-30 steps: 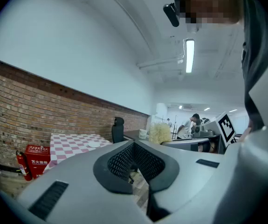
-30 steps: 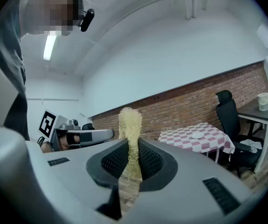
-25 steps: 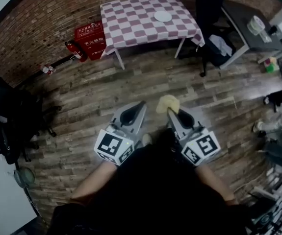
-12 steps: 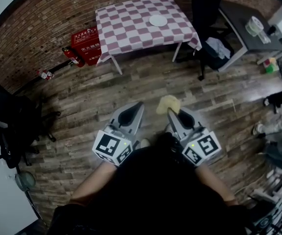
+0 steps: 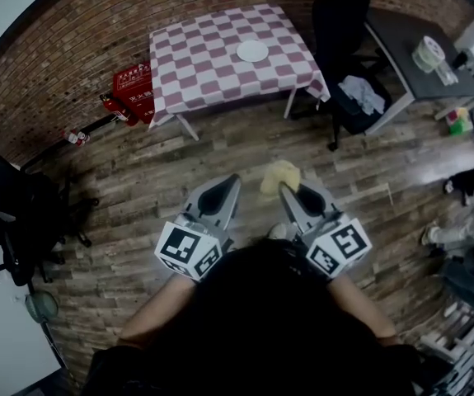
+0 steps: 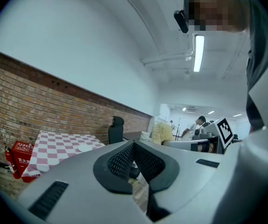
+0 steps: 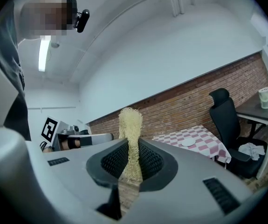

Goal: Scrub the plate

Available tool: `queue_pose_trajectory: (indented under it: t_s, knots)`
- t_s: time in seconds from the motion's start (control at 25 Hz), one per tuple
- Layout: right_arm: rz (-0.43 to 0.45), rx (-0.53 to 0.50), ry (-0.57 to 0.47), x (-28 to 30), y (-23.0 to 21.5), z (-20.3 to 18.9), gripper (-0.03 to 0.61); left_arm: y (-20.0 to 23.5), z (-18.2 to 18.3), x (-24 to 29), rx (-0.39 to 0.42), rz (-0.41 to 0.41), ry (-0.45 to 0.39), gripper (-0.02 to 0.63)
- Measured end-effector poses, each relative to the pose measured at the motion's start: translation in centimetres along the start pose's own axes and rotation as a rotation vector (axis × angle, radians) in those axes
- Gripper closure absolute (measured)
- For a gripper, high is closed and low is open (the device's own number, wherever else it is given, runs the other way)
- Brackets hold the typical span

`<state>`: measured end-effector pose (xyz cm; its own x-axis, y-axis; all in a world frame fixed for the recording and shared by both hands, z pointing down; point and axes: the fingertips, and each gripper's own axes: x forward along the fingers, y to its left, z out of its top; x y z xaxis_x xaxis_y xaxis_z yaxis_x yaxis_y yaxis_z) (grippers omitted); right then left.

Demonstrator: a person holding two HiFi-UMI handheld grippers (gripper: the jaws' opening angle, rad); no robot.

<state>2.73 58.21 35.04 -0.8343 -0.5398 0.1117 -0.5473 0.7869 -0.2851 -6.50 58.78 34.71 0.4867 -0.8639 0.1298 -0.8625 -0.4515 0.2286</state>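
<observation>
- Head view: the checked surface [image 5: 195, 73] and the white plate [image 5: 253, 50] on it sit lower in the frame and nearer than a second ago. The person is walking toward them across the plank floor [image 5: 138, 172].
- Both tools stay side by side in front of the body, pointing roughly level. Only the room has shifted around them.
- The left claw [image 5: 234, 179] has its jaws together, and its own view shows nothing between the pads.
- The right claw [image 5: 283, 187] is clamped on a yellow fibrous scrub pad [image 5: 279, 175], which stands up past the tips.
- The plate lies flat and alone on the surface, toward its far right part and well apart from both claws. Nothing touches it.
- Judgement: this is the approach. Scrubbing has not begun, and the gap to the surface still has to be closed.
- Judgement: next, the pad must come down flat on the plate, and the free left claw could steady the rim.
- Risk: an unsteadied plate may slide on the surface's covering under pressure.
</observation>
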Motion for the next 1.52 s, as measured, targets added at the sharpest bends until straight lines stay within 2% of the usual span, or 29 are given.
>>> queue_pose_trajectory:
  t_s: [0.2, 0.44, 0.72, 0.92, 1.04, 1.24, 1.32, 1.52]
  knots:
    - [0.028, -0.012, 0.016, -1.0, -5.1, 1.3, 0.531, -2.1, 0.4, 5.3, -0.002, 0.014, -0.01, 0.604]
    - [0.018, 0.066, 0.024, -1.2, -9.2, 0.7, 0.531, -1.9, -0.1, 8.5, 0.004, 0.029, 0.03, 0.604]
    - [-0.025, 0.076, 0.048, 1.3, -13.0, 0.8, 0.531, 0.0, -0.8, 12.8, -0.02, -0.037, 0.062, 0.606]
    - [-0.065, 0.059, 0.063, 4.9, -15.6, 1.5, 0.531, 3.4, 0.0, 16.6, -0.037, -0.113, 0.067, 0.606]
    - [-0.081, 0.092, 0.034, 8.5, -17.2, 3.1, 0.531, 6.5, 1.6, 19.0, -0.029, -0.157, 0.065, 0.606]
    - [-0.128, 0.112, 0.063, 15.2, -19.2, 3.8, 0.531, 13.5, 3.8, 21.7, -0.027, -0.182, 0.067, 0.606]
    - [-0.126, 0.119, 0.043, 17.7, -19.5, 4.7, 0.531, 16.0, 4.6, 22.4, -0.034, -0.189, 0.07, 0.606]
    - [-0.177, 0.116, 0.059, 22.5, -20.8, 5.8, 0.531, 20.4, 6.2, 23.9, -0.032, -0.231, 0.069, 0.606]
